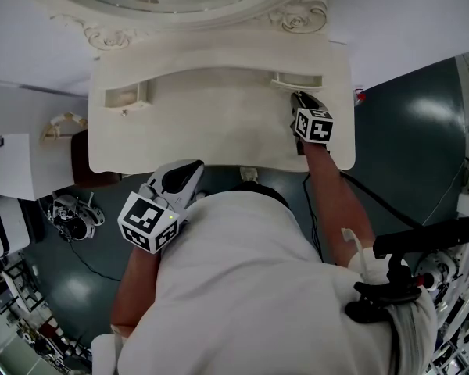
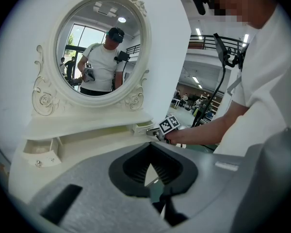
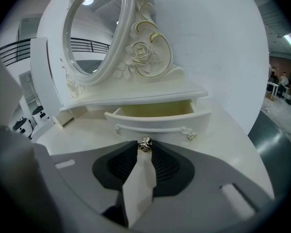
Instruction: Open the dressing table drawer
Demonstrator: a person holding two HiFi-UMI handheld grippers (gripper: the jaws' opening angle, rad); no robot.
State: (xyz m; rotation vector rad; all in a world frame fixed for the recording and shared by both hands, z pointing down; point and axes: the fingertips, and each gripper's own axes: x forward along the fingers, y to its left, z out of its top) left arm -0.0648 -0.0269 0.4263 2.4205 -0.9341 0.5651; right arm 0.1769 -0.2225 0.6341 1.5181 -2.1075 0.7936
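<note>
Left end of the cream-white carved dressing table (image 1: 219, 135): small cream left drawer (image 1: 125, 96) sits under the shelf, nothing touching it. Left gripper (image 1: 189, 169) is held at the table's front edge, well apart from both drawers, with its jaws clenched together and nothing between them. Oval white-framed mirror (image 2: 102, 47) stands at back centre. Right end: small cream right drawer (image 3: 157, 116) is pulled part-way out from under the shelf, pale interior showing. Right gripper (image 3: 144, 148) is just in front of it over the tabletop, jaw tips grasping the drawer's small round silver metal knob (image 3: 145, 143).
</note>
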